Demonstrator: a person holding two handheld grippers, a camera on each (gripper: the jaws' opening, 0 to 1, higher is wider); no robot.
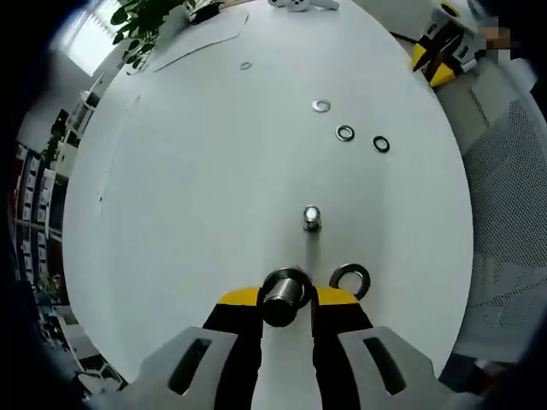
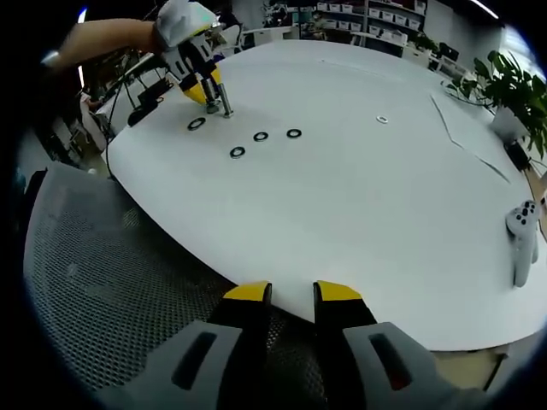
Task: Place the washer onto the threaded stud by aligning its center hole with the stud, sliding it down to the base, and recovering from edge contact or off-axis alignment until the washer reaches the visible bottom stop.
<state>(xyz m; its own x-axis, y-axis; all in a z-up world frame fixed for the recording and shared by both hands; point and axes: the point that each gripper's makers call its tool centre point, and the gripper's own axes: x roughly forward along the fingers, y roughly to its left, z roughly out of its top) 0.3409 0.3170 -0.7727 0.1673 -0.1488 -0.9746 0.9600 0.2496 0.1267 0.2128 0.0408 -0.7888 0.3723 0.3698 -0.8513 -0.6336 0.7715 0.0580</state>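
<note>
Left gripper view: left hand-held gripper (image 1: 286, 301) has its yellow-tipped jaws closed on a dark cylindrical metal piece (image 1: 285, 296), standing upright on the white desk (image 1: 197, 213); what it is I cannot tell. A large washer (image 1: 350, 278) lies flat on the desk just beside the jaws, to their right in this view. Straight ahead along the jaw line stands the threaded stud (image 1: 311, 219), upright, long axis vertical, nothing on it yet. Three smaller washers (image 1: 345, 133) lie in a row beyond it, well apart from the stud. Right gripper view: right hand-held gripper (image 2: 291, 295) sits at the desk edge, jaws slightly parted, holding nothing, far from the stud (image 2: 226, 101). Judgement: left side is much the nearer; the washer must go ahead and slightly left to meet the stud's axis.
</note>
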